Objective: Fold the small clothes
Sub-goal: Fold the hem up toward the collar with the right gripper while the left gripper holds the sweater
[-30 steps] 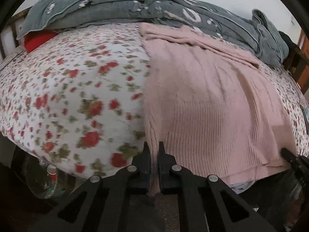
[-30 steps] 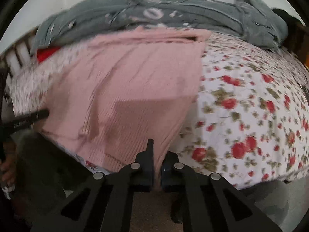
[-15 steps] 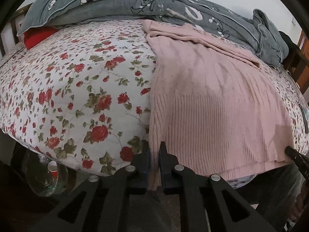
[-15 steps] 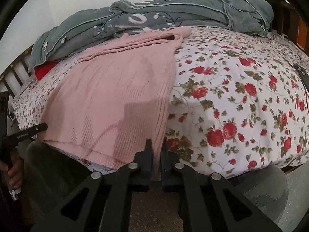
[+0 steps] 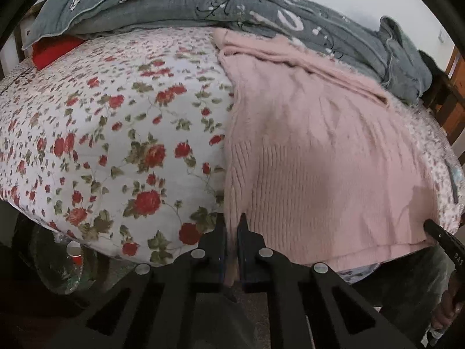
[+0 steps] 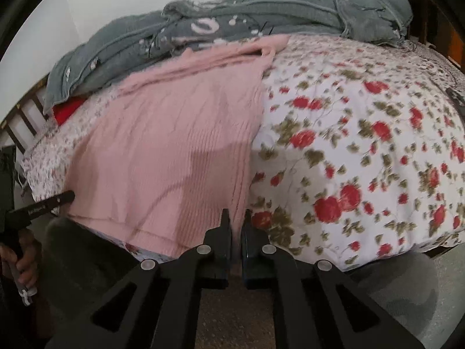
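A pink ribbed knit sweater [image 5: 319, 160] lies spread flat on a floral bed sheet [image 5: 116, 145], its hem at the near edge of the bed. My left gripper [image 5: 231, 226] is shut on the hem's left corner. My right gripper [image 6: 234, 224] is shut on the hem's right corner of the same sweater [image 6: 180, 151]. The right gripper's tip shows at the far right of the left wrist view [image 5: 438, 232], and the left gripper's tip at the far left of the right wrist view [image 6: 52, 200].
A grey quilt [image 5: 203, 3] is bunched along the far side of the bed, touching the sweater's top. A red pillow [image 5: 52, 52] sits at the back left. A wooden bed frame [image 5: 453, 87] stands at the right. A plastic bottle [image 5: 64, 261] lies on the floor below.
Both grippers have stayed shut on the hem corners. The sweater has been pulled out flat and smoother over the bed, and both views have moved slightly closer and lower.
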A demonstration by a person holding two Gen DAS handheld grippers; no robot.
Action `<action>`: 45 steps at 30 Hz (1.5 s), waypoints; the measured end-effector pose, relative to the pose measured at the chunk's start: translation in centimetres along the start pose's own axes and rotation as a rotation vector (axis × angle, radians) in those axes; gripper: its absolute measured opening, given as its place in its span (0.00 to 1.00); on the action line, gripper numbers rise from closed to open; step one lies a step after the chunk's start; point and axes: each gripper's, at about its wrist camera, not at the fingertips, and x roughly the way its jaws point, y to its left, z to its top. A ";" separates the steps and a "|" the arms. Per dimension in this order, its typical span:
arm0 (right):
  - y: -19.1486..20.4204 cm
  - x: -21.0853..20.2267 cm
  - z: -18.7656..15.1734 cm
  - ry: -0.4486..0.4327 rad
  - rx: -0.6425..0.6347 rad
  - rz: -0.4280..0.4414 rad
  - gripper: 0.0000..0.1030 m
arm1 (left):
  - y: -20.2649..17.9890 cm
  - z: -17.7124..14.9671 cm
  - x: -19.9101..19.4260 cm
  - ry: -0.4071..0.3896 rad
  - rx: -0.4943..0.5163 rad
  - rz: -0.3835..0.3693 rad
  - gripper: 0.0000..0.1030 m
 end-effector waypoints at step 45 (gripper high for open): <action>4.3 -6.5 21.1 -0.248 0.004 0.012 0.04 | -0.2 18.1 -6.9 -0.223 -0.138 -0.129 0.07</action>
